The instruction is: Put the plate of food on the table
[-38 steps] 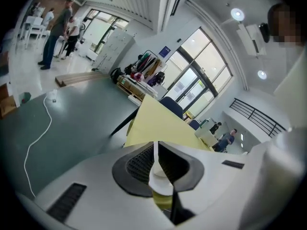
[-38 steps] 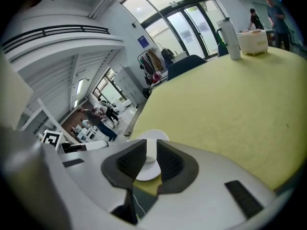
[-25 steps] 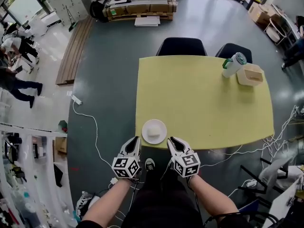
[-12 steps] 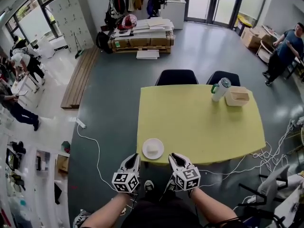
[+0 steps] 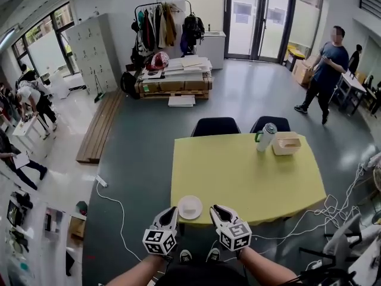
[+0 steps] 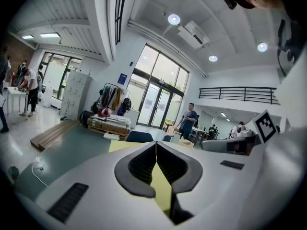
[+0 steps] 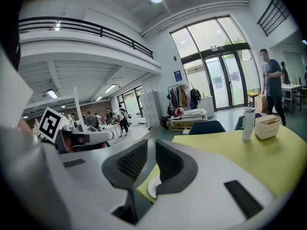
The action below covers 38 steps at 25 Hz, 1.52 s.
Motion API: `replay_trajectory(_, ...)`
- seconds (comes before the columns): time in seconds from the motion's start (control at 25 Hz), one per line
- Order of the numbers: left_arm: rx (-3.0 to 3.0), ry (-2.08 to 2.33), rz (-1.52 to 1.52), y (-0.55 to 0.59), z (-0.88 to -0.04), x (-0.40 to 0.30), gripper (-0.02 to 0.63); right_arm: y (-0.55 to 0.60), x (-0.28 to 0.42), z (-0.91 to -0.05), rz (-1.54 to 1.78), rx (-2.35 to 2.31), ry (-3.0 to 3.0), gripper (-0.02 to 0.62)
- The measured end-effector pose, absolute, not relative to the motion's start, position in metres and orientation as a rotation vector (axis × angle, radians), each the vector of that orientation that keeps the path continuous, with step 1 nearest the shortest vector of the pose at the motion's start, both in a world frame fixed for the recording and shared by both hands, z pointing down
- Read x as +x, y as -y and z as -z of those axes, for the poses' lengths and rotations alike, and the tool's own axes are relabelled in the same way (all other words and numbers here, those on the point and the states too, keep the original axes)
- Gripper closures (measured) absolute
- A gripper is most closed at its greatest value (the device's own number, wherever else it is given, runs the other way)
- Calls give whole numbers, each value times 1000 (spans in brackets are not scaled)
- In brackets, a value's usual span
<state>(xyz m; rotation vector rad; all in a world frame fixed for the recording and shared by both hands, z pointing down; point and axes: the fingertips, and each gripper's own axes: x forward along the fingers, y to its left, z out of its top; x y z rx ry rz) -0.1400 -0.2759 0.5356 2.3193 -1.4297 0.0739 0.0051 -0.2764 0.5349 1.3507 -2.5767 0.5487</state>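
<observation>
The plate [image 5: 190,207] is seen on the bench [image 5: 250,171] between the closed, empty left claw [image 5: 170,212] and the slightly parted, empty right claw [image 5: 216,210].

Most of your table [image 5: 250,180] is bare, so there's wide room at the middle and right. Plate [image 5: 190,207] sits at the near left corner. Tumbler [image 5: 265,137] and box [image 5: 286,143] crowd the far right corner, and chairs [image 5: 215,126] line the far side.

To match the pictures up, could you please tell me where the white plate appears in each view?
Head view: plate at the near left corner of the yellow table.
Left gripper view: not in it.
Right gripper view: plate low centre, at the table's edge.
Shared landmark: the yellow table, seen in all three views.
</observation>
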Motion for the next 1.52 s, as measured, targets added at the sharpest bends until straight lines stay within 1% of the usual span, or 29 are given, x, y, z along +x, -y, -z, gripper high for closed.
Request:
replay_trajectory(0.2, 2302, 1394, -36, 268, -515, -141, 594, 273, 0, -510, -501, 1368, 2602, 535)
replay_trajectory(0.76, 2348, 1466, 44, 255, -479, -151, 595, 266, -1, -479, -488, 1423, 2663, 535)
replay_trajectory(1.0, 2343, 1449, 59, 257, -479, -142, 596, 268, -4, -473, -502, 1414, 2672, 535)
replay_trajectory(1.52, 2342, 1442, 43, 261, -482, -138, 596, 268, 2, -477, -482, 1430, 2638, 563)
